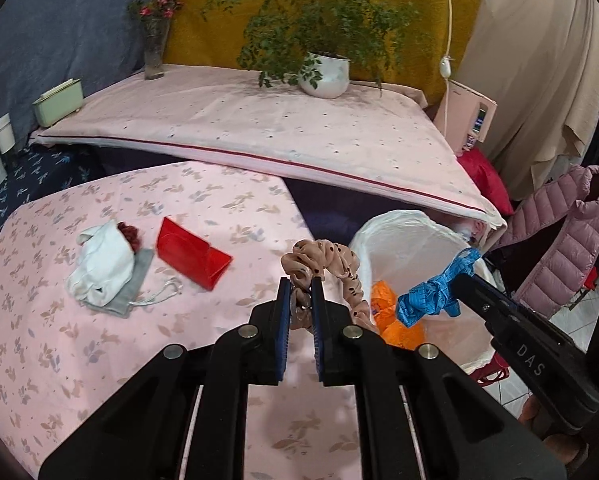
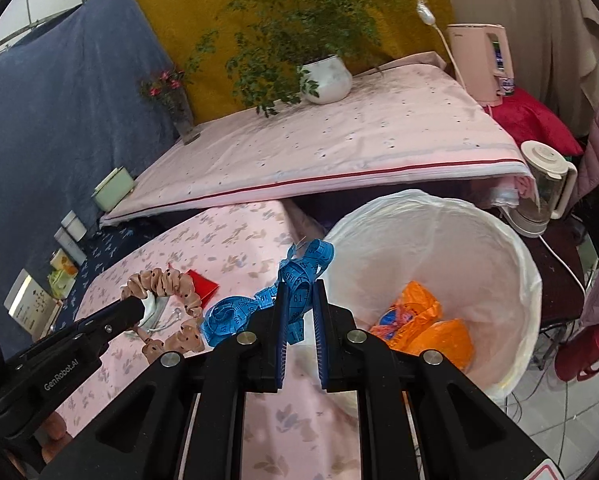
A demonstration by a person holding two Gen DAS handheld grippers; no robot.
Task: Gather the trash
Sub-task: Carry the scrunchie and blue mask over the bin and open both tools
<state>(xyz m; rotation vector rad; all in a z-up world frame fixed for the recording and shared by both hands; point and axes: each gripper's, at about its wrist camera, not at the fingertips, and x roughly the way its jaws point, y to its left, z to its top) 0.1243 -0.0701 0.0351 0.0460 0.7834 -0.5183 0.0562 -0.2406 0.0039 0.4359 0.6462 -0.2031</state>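
Both tongs carry trash beside the lined bin.

Left wrist view: the left tongs (image 1: 300, 285) are pinched nearly closed on a beige dotted scrunchie (image 1: 331, 268), held above the desk (image 1: 59, 360) edge. At 3 o'clock the right tongs (image 1: 457, 280) hold a blue tape measure (image 1: 427, 300) over the white-lined bin (image 1: 419, 236), where orange wrappers (image 1: 399, 320) lie. At 9 o'clock a white cloth (image 1: 103, 268) and a red card (image 1: 191, 254) rest on the desk.

Right wrist view: the right tongs (image 2: 299, 292) are closed on the blue tape measure (image 2: 259, 304), just left of the bin (image 2: 439, 240). At 9 o'clock the left tongs (image 2: 139, 308) grip the scrunchie (image 2: 171, 284) above the desk (image 2: 239, 240).
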